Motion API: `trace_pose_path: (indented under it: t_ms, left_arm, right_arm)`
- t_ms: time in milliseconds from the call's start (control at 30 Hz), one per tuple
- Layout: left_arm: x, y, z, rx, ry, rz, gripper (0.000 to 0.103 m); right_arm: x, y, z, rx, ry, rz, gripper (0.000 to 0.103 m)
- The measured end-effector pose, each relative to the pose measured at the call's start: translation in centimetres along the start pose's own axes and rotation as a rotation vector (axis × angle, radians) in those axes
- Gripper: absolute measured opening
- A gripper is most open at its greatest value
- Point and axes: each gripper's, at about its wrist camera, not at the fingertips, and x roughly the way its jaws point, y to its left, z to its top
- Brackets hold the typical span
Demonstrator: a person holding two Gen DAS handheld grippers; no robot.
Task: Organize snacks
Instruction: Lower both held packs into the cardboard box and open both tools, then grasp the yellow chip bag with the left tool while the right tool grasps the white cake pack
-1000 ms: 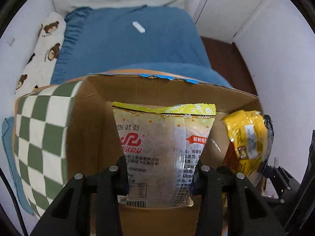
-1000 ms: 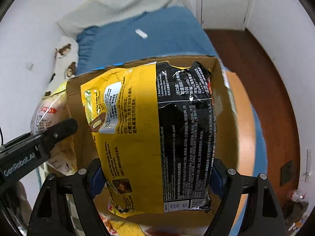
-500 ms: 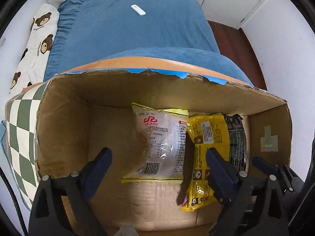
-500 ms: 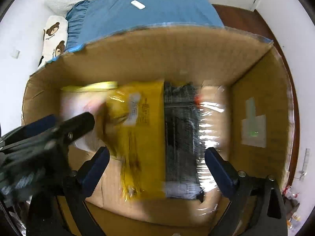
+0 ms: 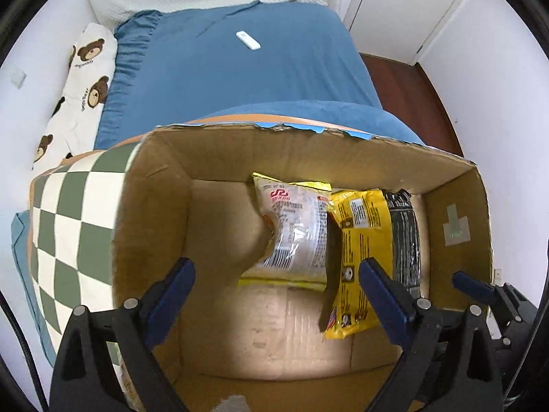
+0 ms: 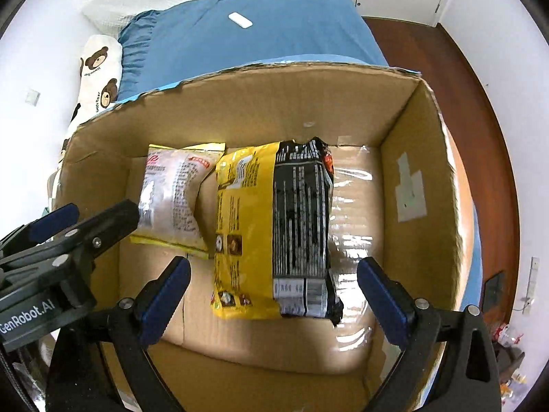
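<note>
An open cardboard box [image 5: 164, 185] [image 6: 418, 144] holds two snack bags lying on its floor. A pale bag with yellow edges and a red logo [image 5: 295, 233] [image 6: 171, 195] lies on the left. A yellow and black bag [image 5: 363, 240] [image 6: 274, 230] lies to its right, touching it. My left gripper [image 5: 274, 281] is open and empty above the box's near side. My right gripper [image 6: 274, 281] is open and empty above the yellow and black bag's near end. The left gripper also shows in the right wrist view [image 6: 68, 226].
The box stands against a bed with a blue cover [image 5: 240, 68] [image 6: 260, 24]. A small white remote [image 5: 247, 39] [image 6: 240, 20] lies on the bed. A bear-print pillow [image 5: 82, 79] is at far left, a green checked cloth [image 5: 75, 219] beside the box. Dark wood floor [image 6: 480, 86] is to the right.
One second ago each gripper was shut on its bag above the box. Both opened and the bags dropped to the box floor. Both grippers have since pulled back and up.
</note>
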Motion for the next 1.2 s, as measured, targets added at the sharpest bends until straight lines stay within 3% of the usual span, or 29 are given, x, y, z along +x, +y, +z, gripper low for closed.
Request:
trace_pose_path:
  t_ms: [567,933,1100,1200]
  left_arm:
    - [-8.4,1.1,-6.4,0.022,-0.152,-0.009,0.097]
    - [-13.2,1.2,-11.7,0.023,-0.223,-0.048,0.098]
    - [-12.2,2.9,-16.2,-0.005,-0.19,-0.033,0.098]
    - [-9.3,4.9,-20.4,-0.043,-0.114,-0.001,0.098]
  right_arm:
    - [-8.5,1.0,-6.9,-0.018,-0.154,0.012,0.099]
    - [-14.4,1.4,-13.2,-0.004,-0.278,0.039,0.099]
    - [-14.3,0.7,-17.8,0.023,-0.28,0.055,0.099]
    - [-12.3,-0.9,-21.4,0.077,-0.237,0.062,0.099]
